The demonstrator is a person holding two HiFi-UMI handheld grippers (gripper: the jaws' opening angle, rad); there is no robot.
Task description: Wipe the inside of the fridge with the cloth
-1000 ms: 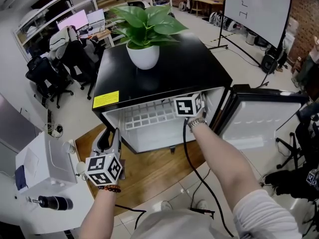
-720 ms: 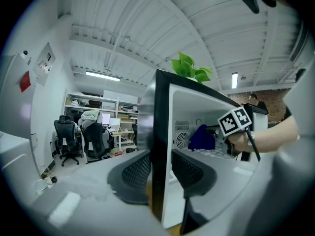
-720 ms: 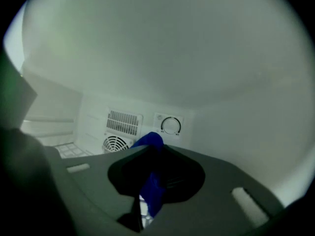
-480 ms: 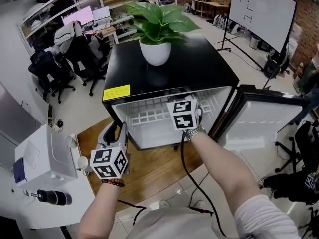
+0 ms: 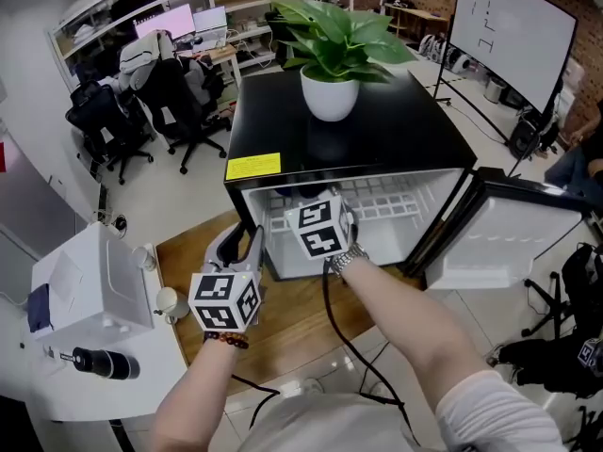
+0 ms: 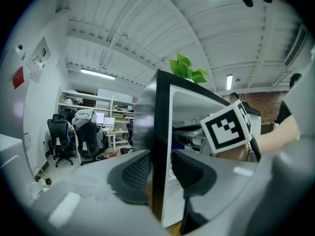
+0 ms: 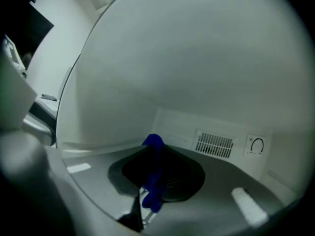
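The mini fridge (image 5: 405, 135) was braced by its left side wall (image 6: 160, 122), pinched in the left gripper (image 6: 161, 168). Inside the compartment, facing the back panel, the blue cloth (image 7: 153, 144) was clamped tight in the right gripper (image 7: 156, 173). Probably best if it's pressed flat and dragged in overlapping passes, corners included.

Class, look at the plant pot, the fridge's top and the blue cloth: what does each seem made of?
Pot: white, smooth, likely glazed ceramic.
Fridge top: black, glossy, reflects the pot; painted metal or glass.
Cloth: blue, limp bunched fabric.
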